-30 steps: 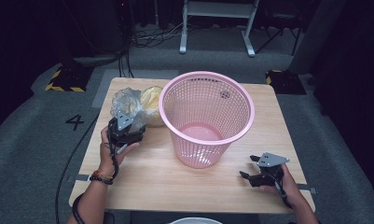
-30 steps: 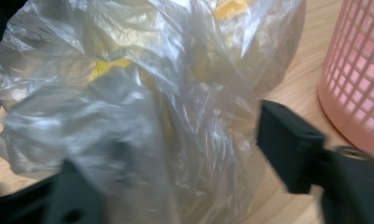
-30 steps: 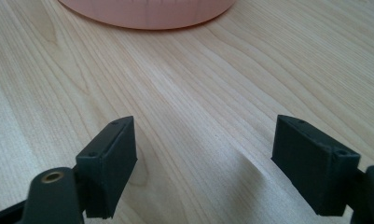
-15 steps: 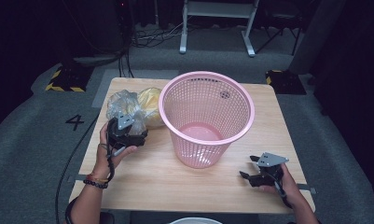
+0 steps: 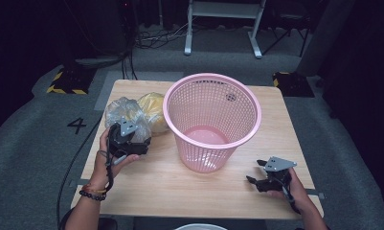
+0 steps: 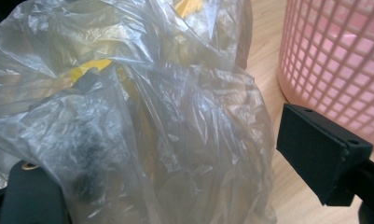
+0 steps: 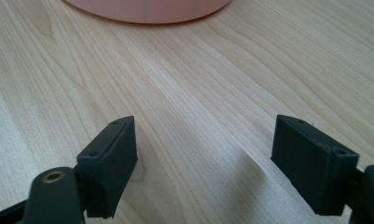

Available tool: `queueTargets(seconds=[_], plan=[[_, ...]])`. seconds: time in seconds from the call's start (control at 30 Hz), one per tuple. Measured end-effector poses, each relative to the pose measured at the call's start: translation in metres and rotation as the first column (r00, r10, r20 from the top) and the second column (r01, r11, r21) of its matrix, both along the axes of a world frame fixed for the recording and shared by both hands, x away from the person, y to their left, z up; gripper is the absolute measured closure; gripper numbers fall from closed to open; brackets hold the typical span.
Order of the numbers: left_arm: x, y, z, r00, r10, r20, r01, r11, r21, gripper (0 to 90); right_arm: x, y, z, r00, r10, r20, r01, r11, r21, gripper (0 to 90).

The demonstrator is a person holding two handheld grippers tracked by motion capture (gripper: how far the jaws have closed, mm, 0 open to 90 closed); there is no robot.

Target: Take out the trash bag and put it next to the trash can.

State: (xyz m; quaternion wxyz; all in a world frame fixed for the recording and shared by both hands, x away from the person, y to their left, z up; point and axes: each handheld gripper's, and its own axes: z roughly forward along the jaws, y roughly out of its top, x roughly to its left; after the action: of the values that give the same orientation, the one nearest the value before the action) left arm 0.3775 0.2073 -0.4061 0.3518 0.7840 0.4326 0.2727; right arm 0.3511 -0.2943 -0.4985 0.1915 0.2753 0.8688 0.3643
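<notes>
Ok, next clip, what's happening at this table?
A person holds a gripper in each hand. The left gripper is pushed into a clear plastic bag beside a pink mesh basket, jaws open with the film between them, not yet clamped. The right gripper rests open on the wooden table, holding nothing. The basket looks empty.

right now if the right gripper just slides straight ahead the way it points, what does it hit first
Most likely the foot of the pink basket. The right gripper is open and low over bare table, with nothing lying between its fingers and the basket; the exact heading is hard to judge.
</notes>
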Motion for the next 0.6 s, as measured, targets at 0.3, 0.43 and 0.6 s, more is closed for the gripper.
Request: queueTargets(seconds=[0.3,0.43,0.6], plan=[[-0.025,-0.006,-0.003,0.9981,-0.061,-0.007,0.061,0.9976,0.031,16.8,0.000,-0.001,0.001,1.0000,-0.005,0.003,0.005,1.0000,-0.001,22.1],[-0.034,-0.008,-0.012,0.9949,-0.094,-0.036,0.095,0.9948,0.036,16.5,0.000,-0.002,0.001,0.9999,-0.013,0.005,0.013,0.9999,0.001,22.1],[-0.039,-0.006,-0.027,0.9905,-0.107,-0.086,0.111,0.9927,0.046,16.3,0.000,-0.003,0.002,0.9999,-0.012,0.005,0.012,0.9999,0.000,22.1]])
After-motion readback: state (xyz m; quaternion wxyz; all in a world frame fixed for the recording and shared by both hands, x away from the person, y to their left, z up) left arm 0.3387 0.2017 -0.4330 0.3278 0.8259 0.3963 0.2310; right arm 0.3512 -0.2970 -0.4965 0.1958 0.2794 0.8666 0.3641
